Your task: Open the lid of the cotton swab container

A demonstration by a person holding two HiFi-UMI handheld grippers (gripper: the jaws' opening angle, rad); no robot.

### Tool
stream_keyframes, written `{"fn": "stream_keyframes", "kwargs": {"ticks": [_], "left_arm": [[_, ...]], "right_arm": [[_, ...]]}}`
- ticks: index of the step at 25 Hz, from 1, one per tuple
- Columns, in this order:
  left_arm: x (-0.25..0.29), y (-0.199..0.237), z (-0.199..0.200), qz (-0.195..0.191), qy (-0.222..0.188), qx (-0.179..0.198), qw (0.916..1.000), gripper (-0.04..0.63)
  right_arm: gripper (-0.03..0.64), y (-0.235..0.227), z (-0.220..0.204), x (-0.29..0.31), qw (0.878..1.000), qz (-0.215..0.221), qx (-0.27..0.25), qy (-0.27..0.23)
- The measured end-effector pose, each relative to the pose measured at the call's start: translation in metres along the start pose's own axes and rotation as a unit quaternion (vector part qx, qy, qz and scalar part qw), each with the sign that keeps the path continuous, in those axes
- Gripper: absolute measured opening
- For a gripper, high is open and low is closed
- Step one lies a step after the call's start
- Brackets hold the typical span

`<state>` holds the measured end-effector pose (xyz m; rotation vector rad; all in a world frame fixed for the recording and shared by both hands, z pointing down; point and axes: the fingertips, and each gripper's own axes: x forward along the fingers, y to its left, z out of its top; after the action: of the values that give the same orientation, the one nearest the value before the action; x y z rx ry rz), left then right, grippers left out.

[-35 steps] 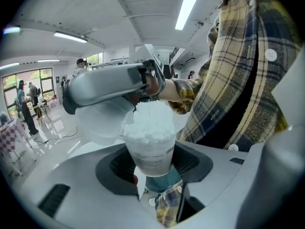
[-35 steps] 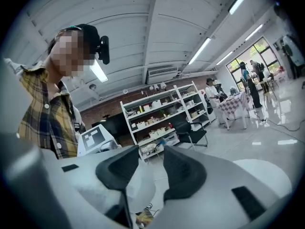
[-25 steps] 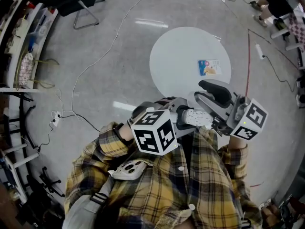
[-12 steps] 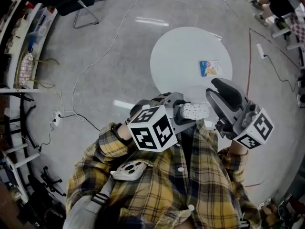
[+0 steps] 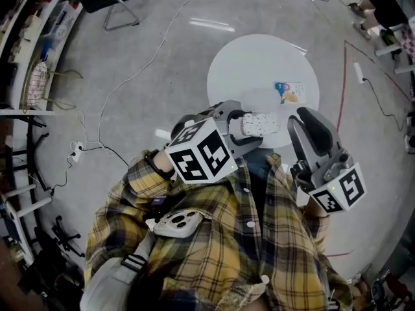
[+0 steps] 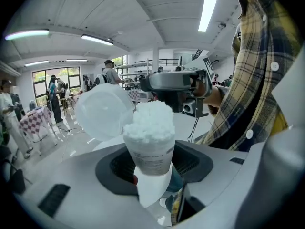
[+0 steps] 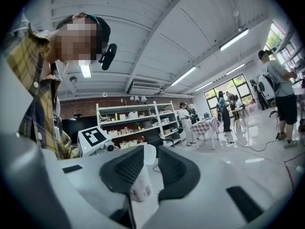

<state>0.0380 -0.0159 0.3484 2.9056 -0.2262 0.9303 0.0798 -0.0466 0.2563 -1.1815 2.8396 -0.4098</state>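
The cotton swab container (image 6: 151, 151) is a small clear tub packed with white swab heads. My left gripper (image 6: 152, 163) is shut on its body and holds it upright. Its round translucent lid (image 6: 102, 111) is flipped open and hangs to the left of the rim. From the head view the container (image 5: 260, 124) sits in the left gripper (image 5: 249, 127), just over the near edge of the white round table (image 5: 259, 63). My right gripper (image 5: 303, 123) is off to its right, not touching it. Its jaws have just been closing, a narrow gap remains and nothing is between them (image 7: 151, 168). The container (image 7: 139, 184) shows beyond that gap.
A small printed packet (image 5: 287, 91) lies on the table. Cables (image 5: 139, 76) run over the grey floor, and a chair (image 5: 120, 5) stands at the far left. Shelving (image 5: 32, 57) lines the left wall. Several people stand in the room's background (image 6: 112, 75).
The left gripper has carried the container up the picture toward the table. The right gripper has drawn away from the container to the right and turned to point up the picture.
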Motion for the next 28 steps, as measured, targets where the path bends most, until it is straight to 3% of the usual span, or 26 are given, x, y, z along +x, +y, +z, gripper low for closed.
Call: {"fn": "stream_keyframes", "kwargs": {"ticks": [14,28], "left_arm": [[-0.01,0.009,-0.006,0.034,-0.013,-0.017,0.9992,0.229],[-0.017,-0.01,-0.007,0.038,-0.016,-0.013,0.9991,0.229]], "right_arm": [[0.028,0.0,-0.02,0.013,0.998,-0.032,-0.045,0.034],[0.017,0.012,-0.026,0.005,0.997,-0.041,-0.058,0.037]]}}
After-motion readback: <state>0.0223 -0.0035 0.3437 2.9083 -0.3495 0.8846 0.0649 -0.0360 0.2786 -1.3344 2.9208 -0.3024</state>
